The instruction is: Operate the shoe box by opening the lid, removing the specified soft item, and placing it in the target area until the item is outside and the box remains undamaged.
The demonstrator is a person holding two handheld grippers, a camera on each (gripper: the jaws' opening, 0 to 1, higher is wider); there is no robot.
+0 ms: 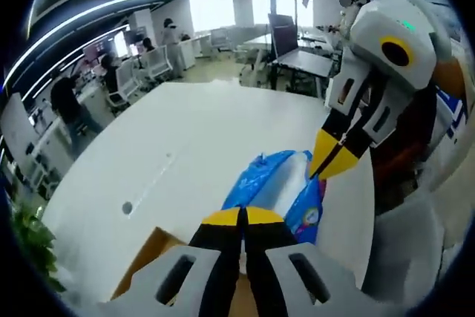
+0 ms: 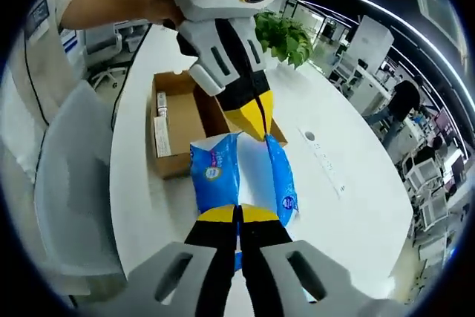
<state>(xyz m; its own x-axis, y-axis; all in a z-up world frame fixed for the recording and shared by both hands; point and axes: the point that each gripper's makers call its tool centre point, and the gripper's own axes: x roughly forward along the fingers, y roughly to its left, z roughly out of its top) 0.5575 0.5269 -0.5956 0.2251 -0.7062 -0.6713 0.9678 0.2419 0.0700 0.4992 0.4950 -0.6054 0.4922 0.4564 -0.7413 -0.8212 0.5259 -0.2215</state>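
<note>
The blue and white soft pack (image 2: pixel 239 177) was out of the shoe box (image 2: pixel 182 120) and stretched between the two grippers above the white table (image 2: pixel 349 206), just beside the open box. The right gripper (image 2: pixel 239 217) had its yellow-tipped jaws pressed together on the near end of the pack. The left gripper (image 2: pixel 256 125), seen coming in from above in the right gripper view, had its jaws closed to a point on the far end. In the left gripper view, its own jaws (image 1: pixel 243 219) met on the pack (image 1: pixel 276 183), and the right gripper (image 1: pixel 334 157) pinched the other end. The cardboard box lay open, a brown corner (image 1: pixel 145 261) showing below. A green plant (image 2: pixel 286 35) stood beyond the table.
</note>
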